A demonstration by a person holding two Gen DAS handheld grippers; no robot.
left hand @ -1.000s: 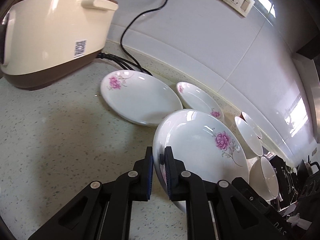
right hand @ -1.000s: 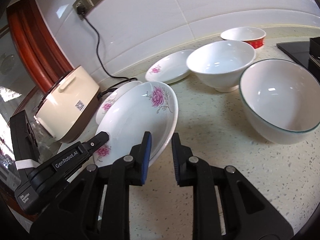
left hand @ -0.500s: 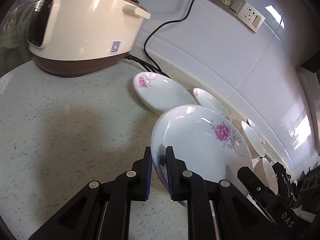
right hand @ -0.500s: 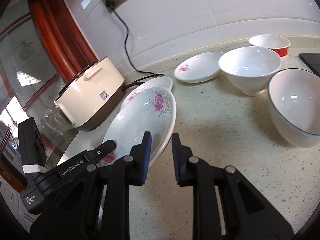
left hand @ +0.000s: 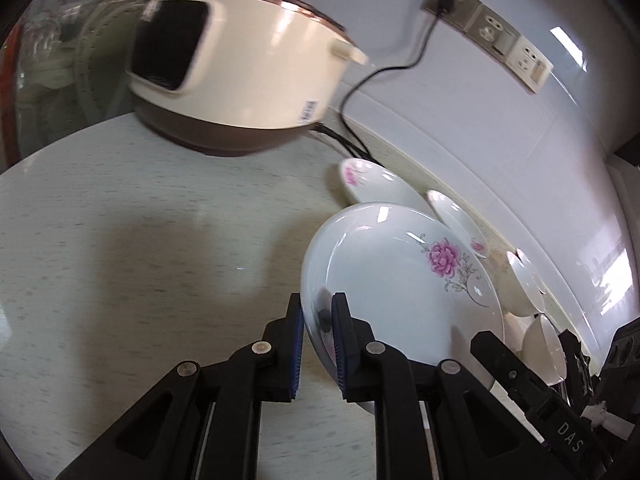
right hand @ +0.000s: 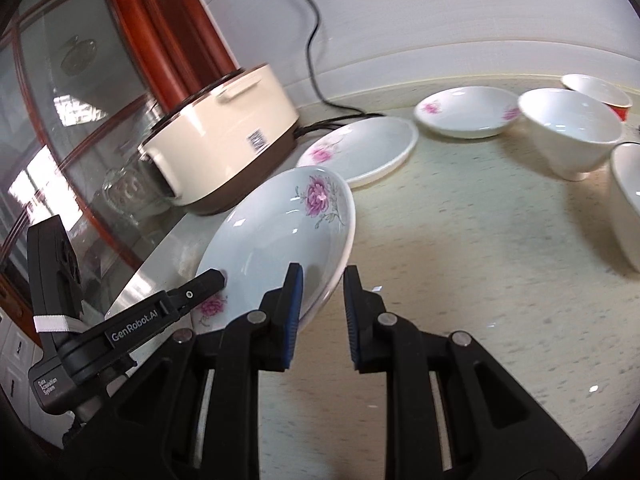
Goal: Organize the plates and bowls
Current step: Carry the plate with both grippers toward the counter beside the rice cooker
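counter [right hand: 460, 248]: speckled stone, fills the lower right of the right wrist view.
cooker [left hand: 240, 72]: cream over brown base, upper centre of the left wrist view, corded to a wall socket.
held plate [right hand: 280, 236]: rose pattern, centre of the right view, tilted, lifted off the counter. Long axis runs from lower left to upper right of that frame.
flat plate [right hand: 368, 148]: lies on the counter just beyond the held plate's far rim, beside the cooker. Likely stacking target (judgement).
small plate [right hand: 468, 110]: upper right, farther along the wall.
bowls: white bowl [right hand: 568, 128] at right edge, two more partly cut off.
left gripper [left hand: 316, 320]: clamped on the held plate's near rim, lower centre of the left view; rim sits between the blue pads.
right gripper [right hand: 320, 292]: jaws narrow, rim passes between them at lower centre; the left pad lies on the inner face, the outer pad's contact is not clear, read as gripping.
key relation: flat plate lies ahead of both jaws, up-frame; the left gripper is the nearer to it.
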